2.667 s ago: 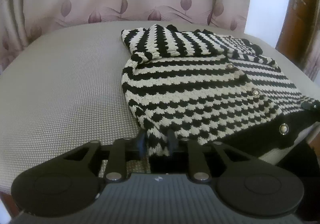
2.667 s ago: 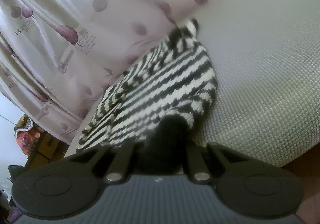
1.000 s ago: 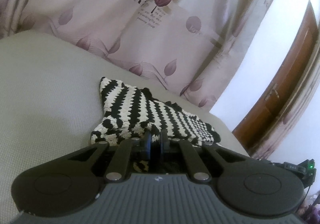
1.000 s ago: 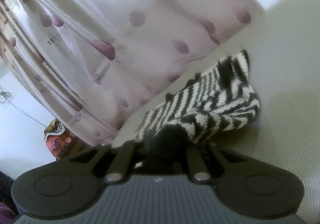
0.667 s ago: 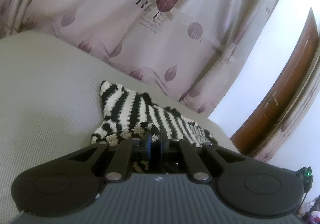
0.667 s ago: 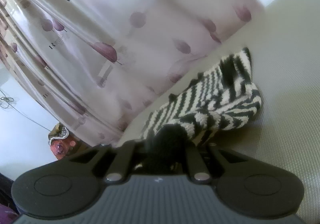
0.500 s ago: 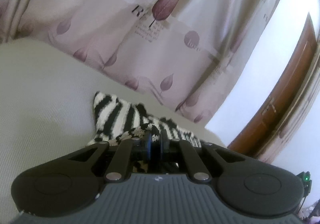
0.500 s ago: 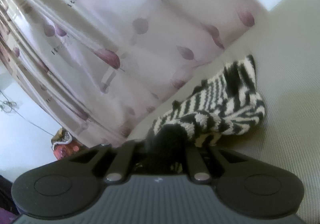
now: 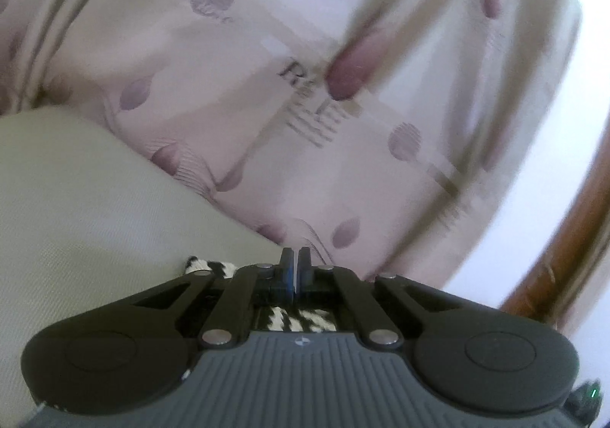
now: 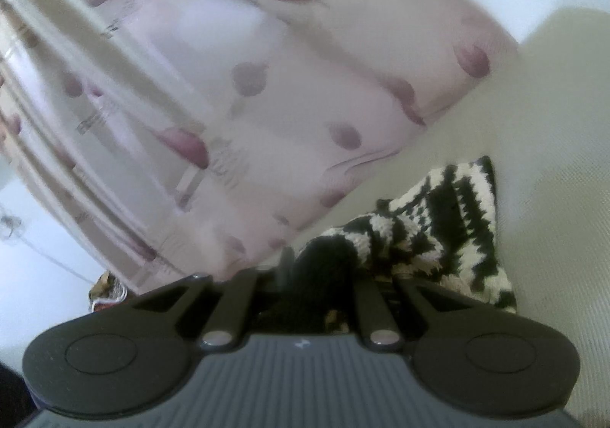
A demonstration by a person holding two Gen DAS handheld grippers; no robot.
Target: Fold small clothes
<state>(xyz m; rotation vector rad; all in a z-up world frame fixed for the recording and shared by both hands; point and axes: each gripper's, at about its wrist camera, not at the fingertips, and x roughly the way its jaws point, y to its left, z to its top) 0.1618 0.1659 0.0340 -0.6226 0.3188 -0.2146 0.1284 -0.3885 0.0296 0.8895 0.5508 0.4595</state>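
Obj: striped knit (image 10: 450, 222), blk/cream, chunky crochet-type yarn. It's bunched in a doubled heap on the cloth-covered desk (image 10: 553, 123), near the far edge by the curtain (image 10: 228, 103). One corner sticks up twd the curtain.

R: right claw (image 10: 318, 267) is clamped narrow on the solid blk edge band of the knit. The fabric bulges out past the tips, so grip looks solid.

L: left claw (image 9: 293, 271) has its jaws pressed flat together w/ no yarn seen between the tips. The knit (image 9: 295, 319) shows only under the claw body, plus a small bit poking out on the left. Frames are motion-blurred.

Handling (judgement):
- Soft, floppy, no stiffness, so it sags and follows whichever corner gets pulled.
- Light, but thick enough that folds sit puffy and won't crease sharp.
- Open stitch, so tips can snag loops and it stretches if tugged hard. Not slippery, and it drags on the woven desk cover.
- Not fragile apart from snagging.

Where to grab: the blk edge band or corners, where it's denser and stretches less. Pinch deep and take 2 corners at once so the edge stays straight. L prob needs a regrasp on the near corner.
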